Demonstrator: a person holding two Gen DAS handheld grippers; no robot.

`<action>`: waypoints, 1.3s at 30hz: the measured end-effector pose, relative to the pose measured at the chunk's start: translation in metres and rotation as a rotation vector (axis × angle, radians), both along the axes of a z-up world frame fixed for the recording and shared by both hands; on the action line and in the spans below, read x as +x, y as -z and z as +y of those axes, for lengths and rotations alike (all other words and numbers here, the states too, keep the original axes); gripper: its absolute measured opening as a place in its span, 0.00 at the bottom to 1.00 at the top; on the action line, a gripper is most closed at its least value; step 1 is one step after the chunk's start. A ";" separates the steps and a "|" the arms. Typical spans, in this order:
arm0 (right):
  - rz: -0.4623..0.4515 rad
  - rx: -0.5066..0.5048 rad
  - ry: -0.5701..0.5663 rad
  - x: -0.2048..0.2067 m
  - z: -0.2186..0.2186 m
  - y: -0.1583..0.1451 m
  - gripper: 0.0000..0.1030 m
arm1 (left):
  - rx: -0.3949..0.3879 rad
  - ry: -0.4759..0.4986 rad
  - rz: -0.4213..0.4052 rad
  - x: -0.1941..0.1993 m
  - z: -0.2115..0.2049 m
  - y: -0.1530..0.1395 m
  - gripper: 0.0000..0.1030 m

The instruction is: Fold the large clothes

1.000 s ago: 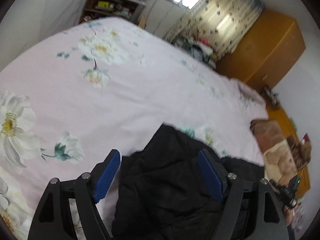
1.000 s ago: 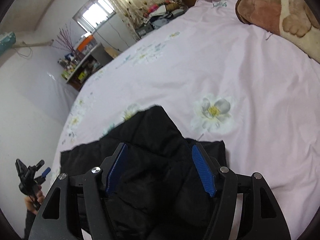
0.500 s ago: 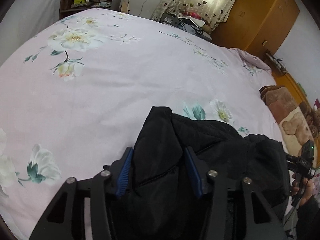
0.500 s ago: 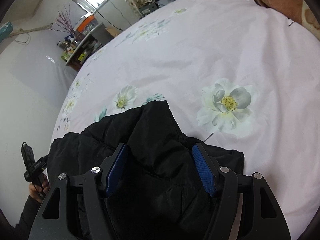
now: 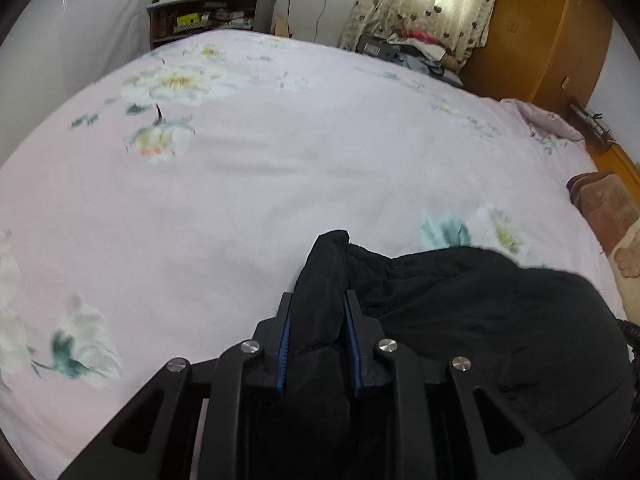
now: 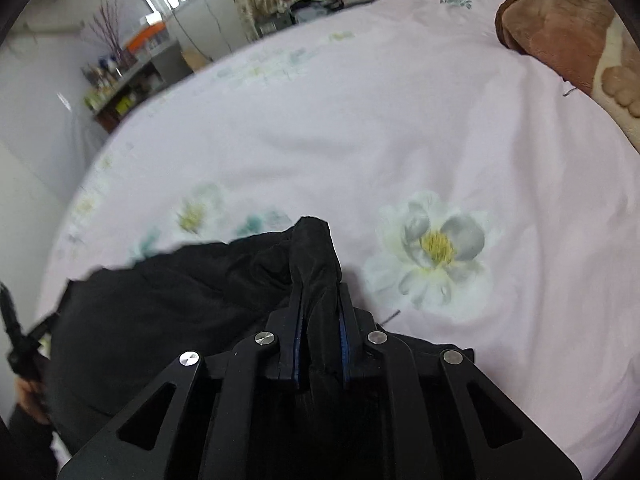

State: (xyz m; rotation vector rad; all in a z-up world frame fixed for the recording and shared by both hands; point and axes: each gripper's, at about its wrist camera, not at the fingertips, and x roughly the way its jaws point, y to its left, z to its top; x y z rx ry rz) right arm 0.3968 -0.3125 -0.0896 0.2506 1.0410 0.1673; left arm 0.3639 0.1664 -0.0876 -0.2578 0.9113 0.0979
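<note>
Through the left wrist camera we see the left gripper [image 5: 317,312] with its jaws closing on a raised fold of the black padded jacket [image 5: 472,312]; the blue pads [image 5: 283,354] press the fabric from both sides, and the pinched ridge stands up beyond the tips. The rest of the jacket bulges to the right of that fold and lies on the bed [image 5: 280,168], whose pale pink sheet is printed with white flowers. Past the far edge of the bed from the jacket stand a cluttered shelf [image 5: 208,16], a heart-patterned curtain [image 5: 424,0] and an orange-brown wardrobe [image 5: 540,36]. Right of the jacket, at the bed's edge, lies a brown blanket [image 5: 608,208].

Through the right wrist camera we see the right gripper [image 6: 320,304], its jaws closing narrowly on another bunched fold of the same jacket [image 6: 168,300], with the fabric squeezed between the pads [image 6: 343,336] and sticking out ahead of them. The bulk of the jacket spreads left of this fold on the bed [image 6: 360,120]. Just right of the fold a large white printed flower [image 6: 436,248] shows on the sheet. At the far left edge, beyond the jacket, we make out the other gripper and a hand [image 6: 28,394], both blurred. The brown blanket [image 6: 560,28] lies at the upper right, well apart from the jacket.
</note>
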 end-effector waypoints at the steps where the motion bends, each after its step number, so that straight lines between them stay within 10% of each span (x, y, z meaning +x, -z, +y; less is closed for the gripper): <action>1: 0.018 -0.051 -0.014 0.001 0.009 0.015 0.14 | 0.026 0.000 -0.010 -0.001 -0.003 0.004 0.24; 11: -0.001 -0.137 0.008 -0.003 0.021 0.030 0.21 | 0.080 -0.021 -0.006 0.002 -0.009 0.002 0.33; 23: -0.281 -0.075 -0.019 -0.078 0.049 -0.085 0.40 | -0.017 0.013 -0.192 -0.047 -0.019 -0.093 0.47; 28: -0.222 -0.112 -0.170 -0.065 0.113 -0.042 0.40 | 0.045 0.262 -0.167 -0.034 -0.106 -0.066 0.49; 39: -0.209 -0.183 -0.139 -0.034 0.110 0.019 0.44 | 0.082 0.218 -0.101 -0.001 -0.114 0.003 0.50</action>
